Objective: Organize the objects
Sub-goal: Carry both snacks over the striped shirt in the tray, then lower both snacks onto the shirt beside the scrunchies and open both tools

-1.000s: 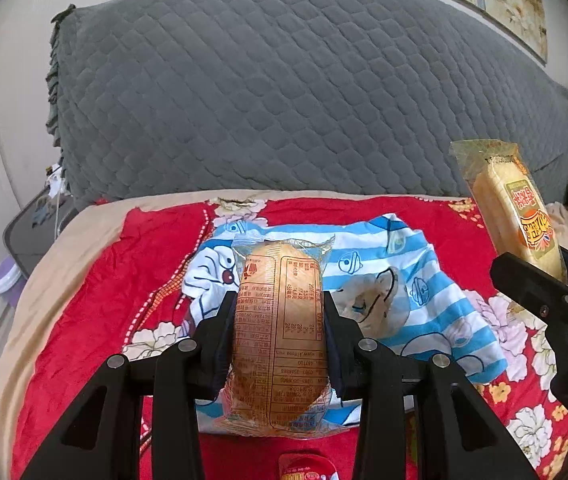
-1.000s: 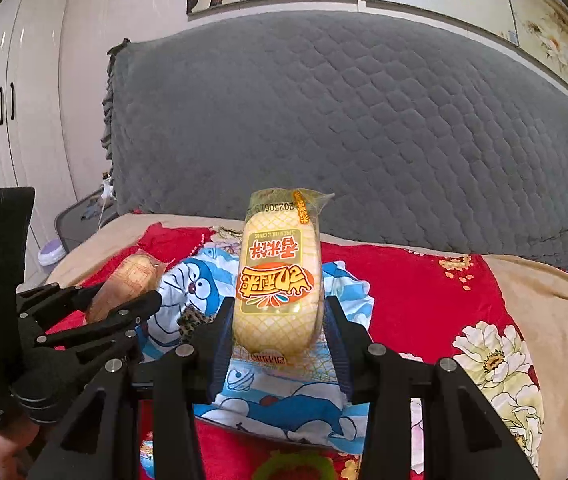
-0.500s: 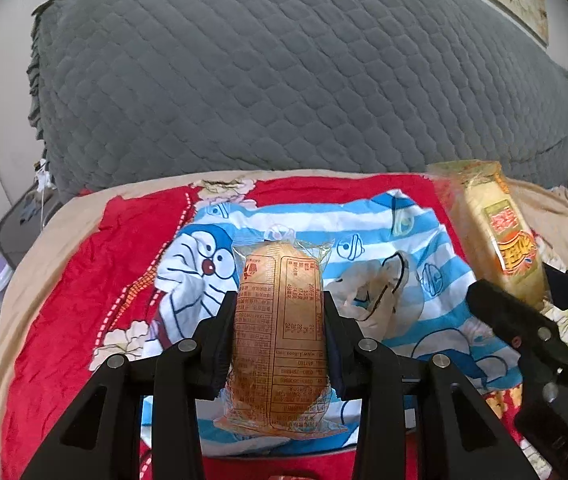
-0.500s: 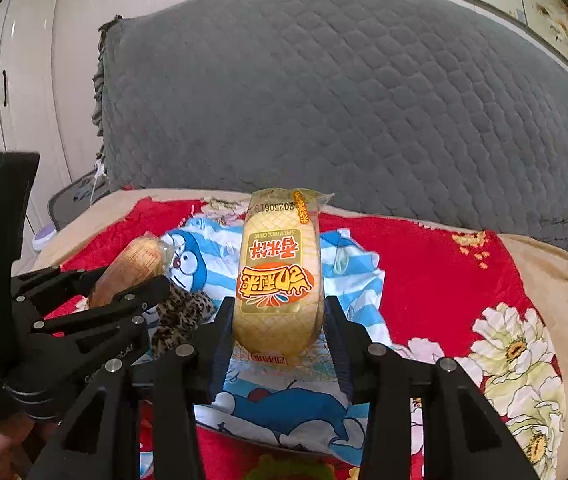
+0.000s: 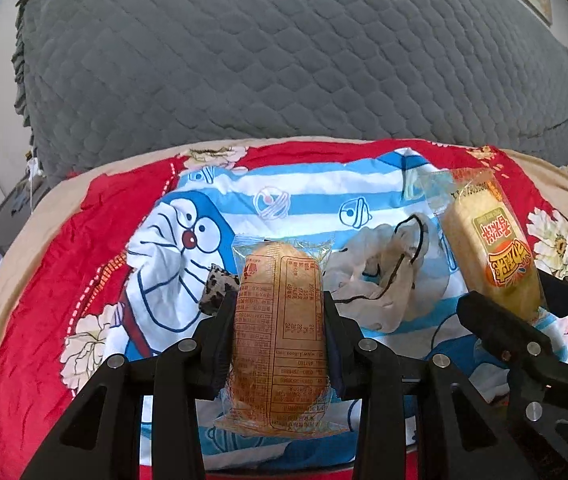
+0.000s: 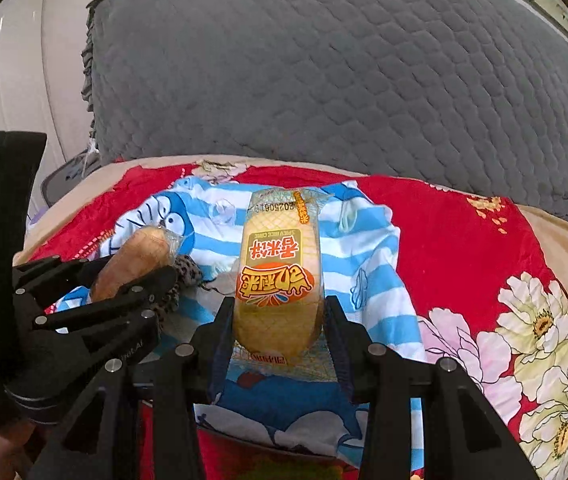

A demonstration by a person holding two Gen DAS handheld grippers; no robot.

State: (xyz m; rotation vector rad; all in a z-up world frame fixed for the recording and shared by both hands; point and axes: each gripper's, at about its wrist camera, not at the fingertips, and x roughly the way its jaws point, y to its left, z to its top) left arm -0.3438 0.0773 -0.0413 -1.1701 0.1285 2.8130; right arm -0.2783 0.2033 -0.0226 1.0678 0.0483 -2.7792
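Our left gripper (image 5: 280, 320) is clamped on a brown bread packet (image 5: 280, 344) at lower centre; our right gripper (image 6: 278, 322) pinches a yellow rice cake packet (image 6: 278, 280) the same way. Only the left view shows a crumpled white bag (image 5: 384, 276) mid-frame on the cartoon cloth (image 5: 296, 196). Both grippers point toward the grey headboard (image 6: 344, 64), side by side.

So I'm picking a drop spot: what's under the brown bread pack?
Under the bread pack, held in the left gripper, lies the striped cartoon cloth on a red blanket. A leopard-print piece peeks out beside it; anything directly beneath is covered.
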